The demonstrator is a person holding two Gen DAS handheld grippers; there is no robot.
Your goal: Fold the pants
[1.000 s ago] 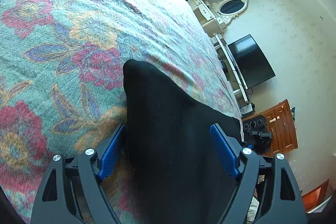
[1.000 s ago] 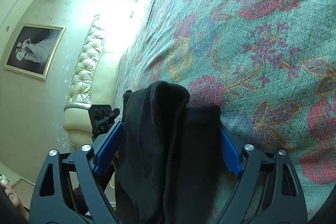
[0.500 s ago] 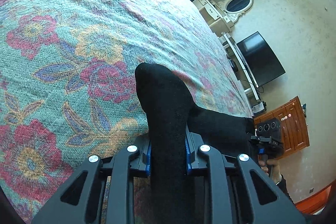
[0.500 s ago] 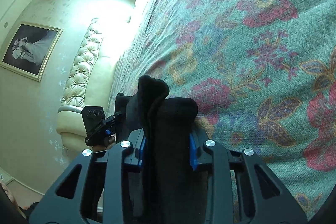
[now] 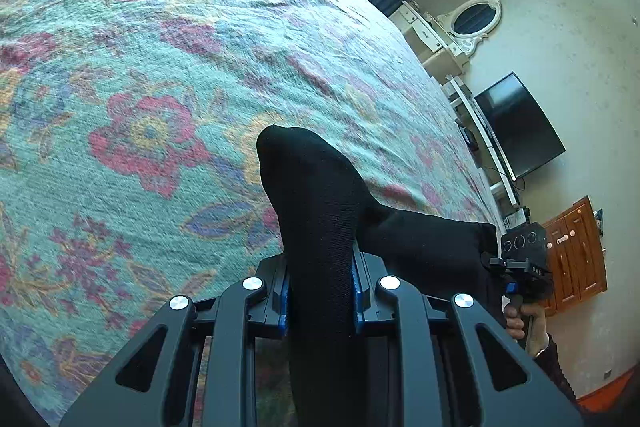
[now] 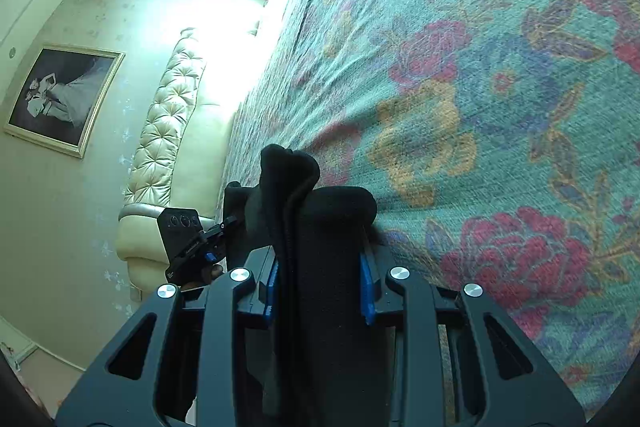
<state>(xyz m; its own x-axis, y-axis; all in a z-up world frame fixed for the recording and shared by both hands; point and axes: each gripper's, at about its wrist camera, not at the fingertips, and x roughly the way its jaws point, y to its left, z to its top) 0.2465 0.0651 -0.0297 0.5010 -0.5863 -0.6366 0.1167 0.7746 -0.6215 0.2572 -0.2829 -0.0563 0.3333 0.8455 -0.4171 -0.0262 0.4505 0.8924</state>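
The black pants (image 5: 316, 211) are pinched between the blue pads of my left gripper (image 5: 320, 291), which is shut on them. The cloth stands up past the fingertips and runs right toward the other gripper (image 5: 524, 259). In the right wrist view my right gripper (image 6: 320, 291) is shut on a thicker bunched fold of the same pants (image 6: 320, 219). The other gripper (image 6: 188, 243) shows at the left, by the cloth's far end. Both hold the pants just above the floral bedspread (image 5: 160, 87).
The floral bedspread (image 6: 480, 87) fills most of both views. A dresser with oval mirror (image 5: 460, 27), a TV (image 5: 520, 127) and a wooden cabinet (image 5: 576, 251) stand past the bed. A tufted headboard (image 6: 168, 131) and framed picture (image 6: 60, 95) show in the right wrist view.
Both grippers were open around the pants a second ago, then closed on them. Since then both have lifted slightly and moved forward over the bed.
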